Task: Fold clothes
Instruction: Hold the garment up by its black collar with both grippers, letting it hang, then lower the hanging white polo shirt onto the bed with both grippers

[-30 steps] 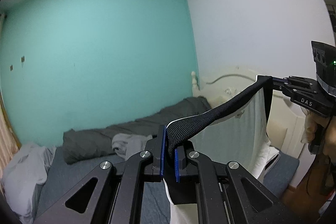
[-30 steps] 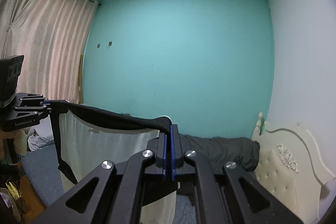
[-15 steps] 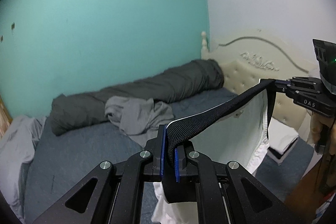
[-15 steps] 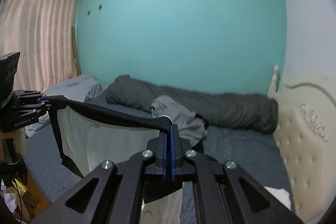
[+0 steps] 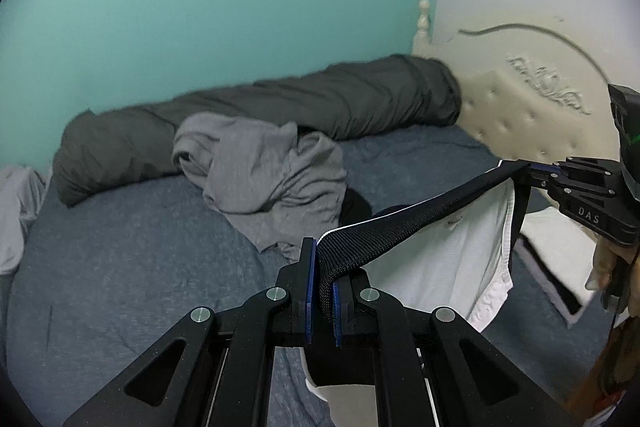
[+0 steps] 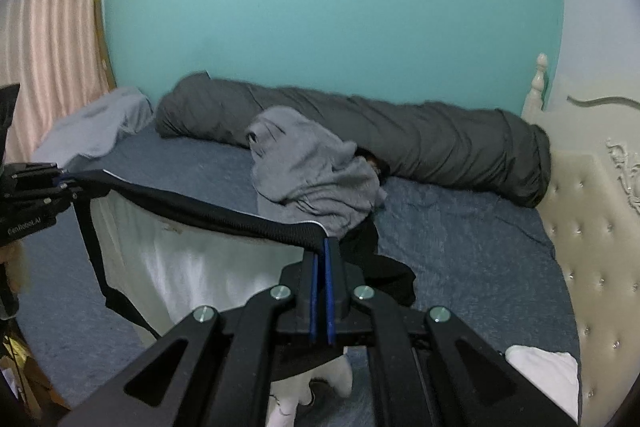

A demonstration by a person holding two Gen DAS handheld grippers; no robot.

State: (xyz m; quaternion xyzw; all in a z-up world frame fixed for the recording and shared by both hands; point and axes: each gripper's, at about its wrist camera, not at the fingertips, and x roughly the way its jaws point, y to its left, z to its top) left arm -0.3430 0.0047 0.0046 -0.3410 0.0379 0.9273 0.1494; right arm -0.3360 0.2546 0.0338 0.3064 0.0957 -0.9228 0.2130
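Observation:
A white garment (image 5: 448,259) with a black ribbed waistband (image 5: 404,227) hangs stretched between both grippers above the blue bed. My left gripper (image 5: 323,267) is shut on one end of the waistband. My right gripper (image 6: 320,259) is shut on the other end, and it shows at the right of the left wrist view as the right gripper (image 5: 532,171). In the right wrist view the white garment (image 6: 192,267) drapes down below the waistband (image 6: 208,215), with the left gripper (image 6: 60,183) at the far left. The garment's lower part is hidden behind the fingers.
A crumpled grey garment (image 6: 312,171) lies mid-bed over a black piece (image 6: 380,259). A rolled dark grey duvet (image 6: 400,139) runs along the teal wall. A cream tufted headboard (image 6: 592,227) stands at the right, a pale sheet (image 6: 92,131) and curtain at the left.
Both grippers have tipped downward with the waistband still stretched between them. The views now take in more bed and less wall, and the garment hangs nearer the mattress.

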